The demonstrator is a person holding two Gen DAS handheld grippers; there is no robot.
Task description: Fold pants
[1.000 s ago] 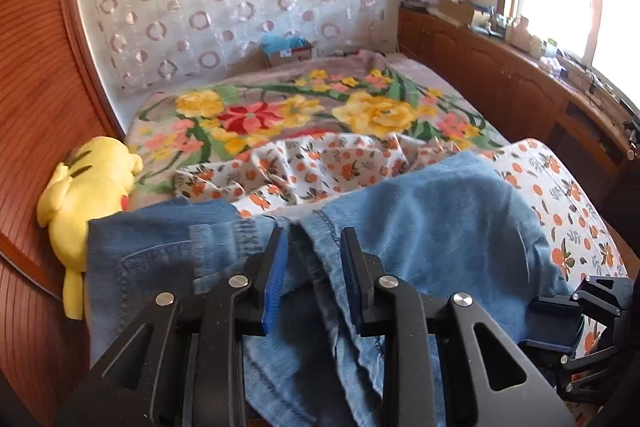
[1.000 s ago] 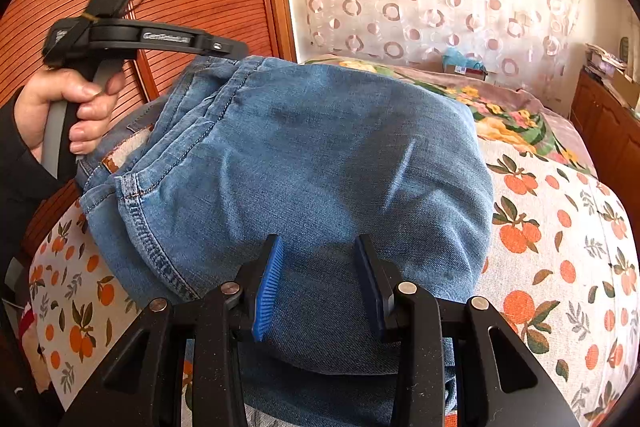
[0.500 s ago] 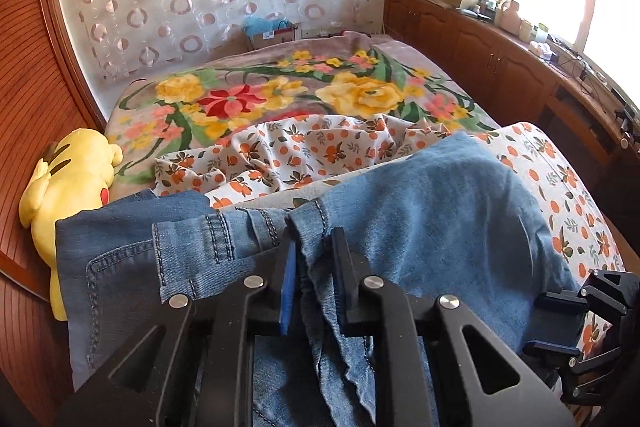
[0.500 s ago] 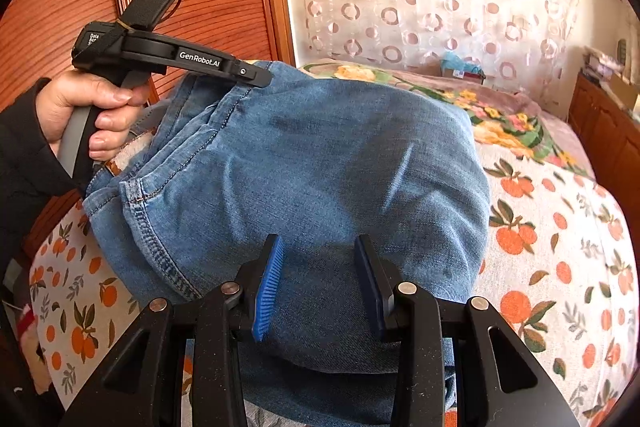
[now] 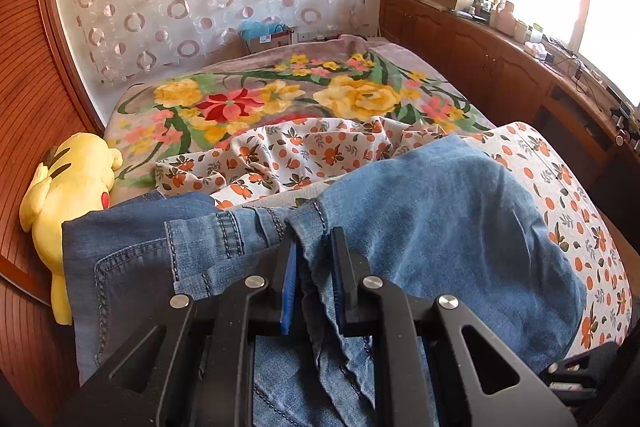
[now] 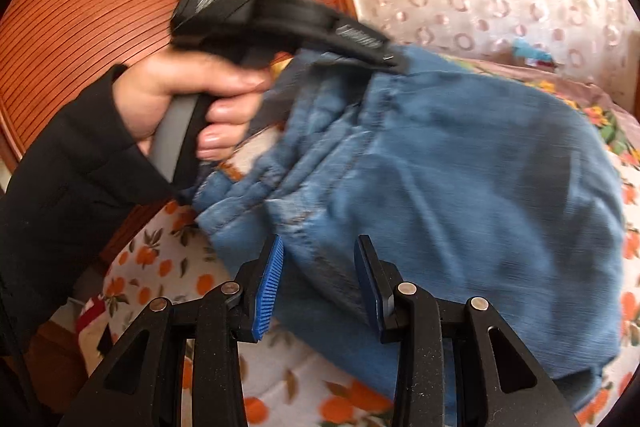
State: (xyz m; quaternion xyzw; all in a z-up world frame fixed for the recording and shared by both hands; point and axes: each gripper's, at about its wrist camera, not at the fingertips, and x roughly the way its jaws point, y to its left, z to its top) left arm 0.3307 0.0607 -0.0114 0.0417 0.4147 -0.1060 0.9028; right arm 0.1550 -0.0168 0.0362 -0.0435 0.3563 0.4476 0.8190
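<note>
Blue denim pants (image 5: 440, 227) lie bunched on the orange-print sheet on the bed; they also show in the right wrist view (image 6: 460, 187). My left gripper (image 5: 314, 255) is shut on a fold of the waistband and lifts it. In the right wrist view the left gripper's black body (image 6: 288, 19) is held by a hand at the upper left, pulling the waistband up. My right gripper (image 6: 320, 267) is open, its blue-padded fingers (image 6: 268, 287) standing either side of the lower edge of the pants.
A yellow plush toy (image 5: 68, 195) lies at the bed's left edge against the wooden headboard (image 5: 24, 87). A floral blanket (image 5: 280, 95) covers the far bed. Wooden cabinets (image 5: 500, 55) run along the right under the window.
My left gripper closed on the waistband fold and lifted it toward the right. The right gripper stayed open while the pants bunched and shifted in front of it.
</note>
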